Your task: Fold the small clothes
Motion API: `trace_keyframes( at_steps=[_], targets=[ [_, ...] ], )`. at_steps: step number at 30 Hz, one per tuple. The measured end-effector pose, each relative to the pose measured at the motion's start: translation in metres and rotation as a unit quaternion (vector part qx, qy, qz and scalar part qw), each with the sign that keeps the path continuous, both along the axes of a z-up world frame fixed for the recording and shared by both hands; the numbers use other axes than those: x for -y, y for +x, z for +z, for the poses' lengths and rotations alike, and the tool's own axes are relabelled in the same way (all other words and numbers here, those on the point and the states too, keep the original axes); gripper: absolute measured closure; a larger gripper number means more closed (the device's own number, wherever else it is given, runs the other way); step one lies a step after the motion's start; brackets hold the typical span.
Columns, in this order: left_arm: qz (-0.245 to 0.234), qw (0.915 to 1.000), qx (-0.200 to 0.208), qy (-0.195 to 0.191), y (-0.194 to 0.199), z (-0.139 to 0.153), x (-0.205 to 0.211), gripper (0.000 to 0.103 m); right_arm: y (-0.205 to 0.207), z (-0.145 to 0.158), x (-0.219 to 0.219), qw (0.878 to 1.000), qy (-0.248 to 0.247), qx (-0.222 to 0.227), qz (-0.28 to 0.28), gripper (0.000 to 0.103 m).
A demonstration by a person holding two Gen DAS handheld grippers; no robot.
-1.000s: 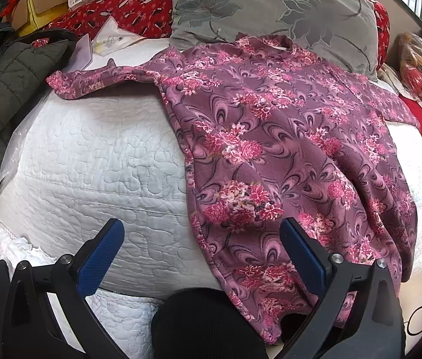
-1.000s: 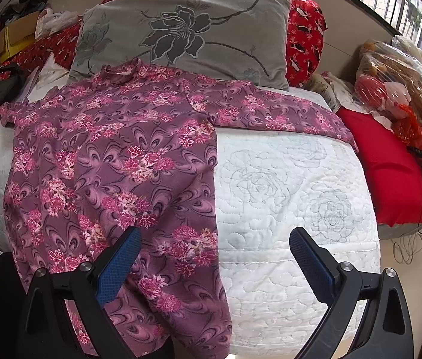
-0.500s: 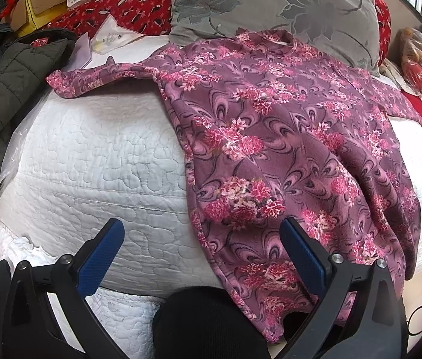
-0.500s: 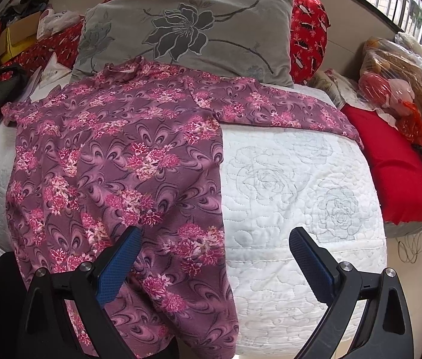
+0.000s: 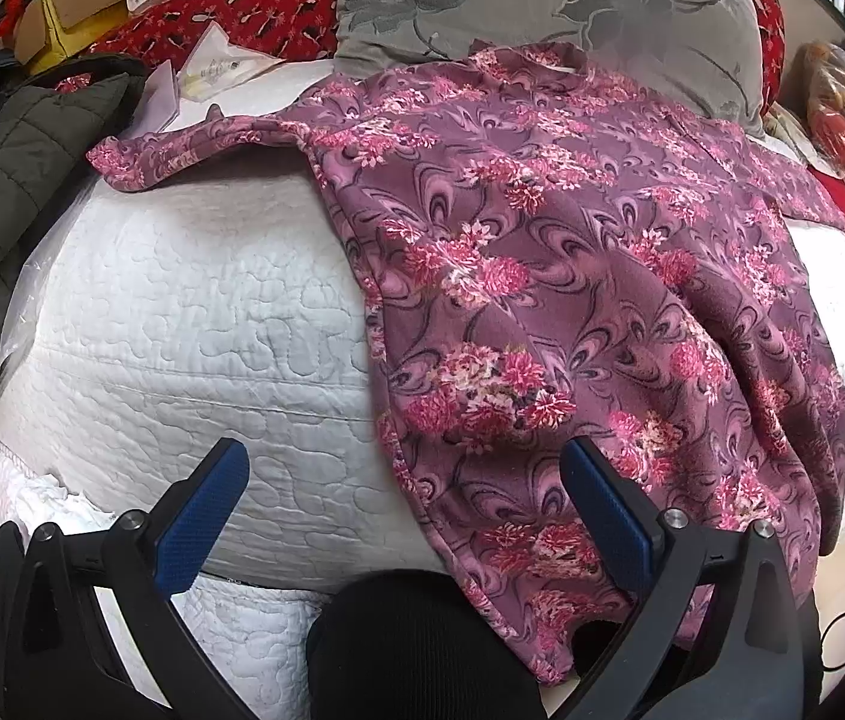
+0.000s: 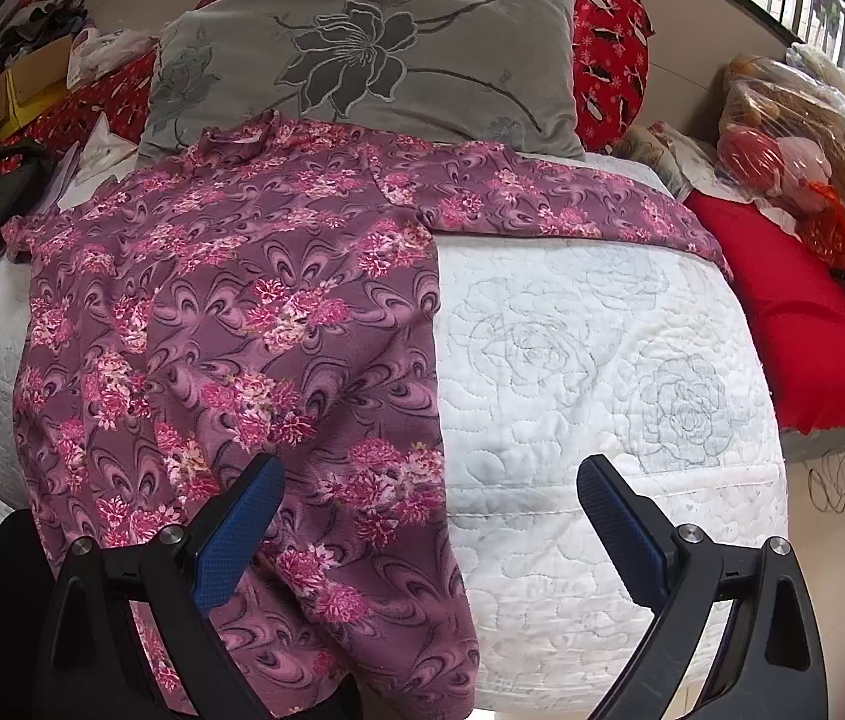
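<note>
A purple long-sleeved top with pink flowers [image 5: 572, 276] lies spread on a white quilted bed [image 5: 182, 324], sleeves stretched out to both sides, its hem hanging over the near edge. It also shows in the right wrist view [image 6: 230, 312]. My left gripper [image 5: 404, 480] is open and empty, held over the bed's near edge at the top's left side edge. My right gripper [image 6: 428, 498] is open and empty, held over the top's right side edge near the hem.
A grey flowered pillow [image 6: 374, 60] and red patterned cushions [image 6: 608, 60] lie at the head of the bed. A dark padded jacket [image 5: 8, 180] lies left. A red cloth [image 6: 806, 324] and plastic-wrapped toys [image 6: 794, 132] sit right. My dark knee [image 5: 416, 648] is below.
Both grippers have moved slightly forward toward the bed, so the top looks a little larger. Both jaws stay open and the top has not moved.
</note>
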State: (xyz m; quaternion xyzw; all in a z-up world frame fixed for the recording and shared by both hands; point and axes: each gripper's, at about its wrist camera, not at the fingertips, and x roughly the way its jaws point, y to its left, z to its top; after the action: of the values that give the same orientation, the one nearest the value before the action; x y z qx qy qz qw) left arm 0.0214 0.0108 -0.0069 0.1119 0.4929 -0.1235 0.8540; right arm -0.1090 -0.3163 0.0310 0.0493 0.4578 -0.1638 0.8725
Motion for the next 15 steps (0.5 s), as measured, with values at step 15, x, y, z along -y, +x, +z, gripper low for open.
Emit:
trace_keyframes(
  at_steps=[15],
  targets=[
    [0.066, 0.9842, -0.149, -0.069, 0.029, -0.036, -0.035, 0.000, -0.012, -0.026, 0.028, 0.998, 0.038, -0.044, -0.015, 0.007]
  ],
)
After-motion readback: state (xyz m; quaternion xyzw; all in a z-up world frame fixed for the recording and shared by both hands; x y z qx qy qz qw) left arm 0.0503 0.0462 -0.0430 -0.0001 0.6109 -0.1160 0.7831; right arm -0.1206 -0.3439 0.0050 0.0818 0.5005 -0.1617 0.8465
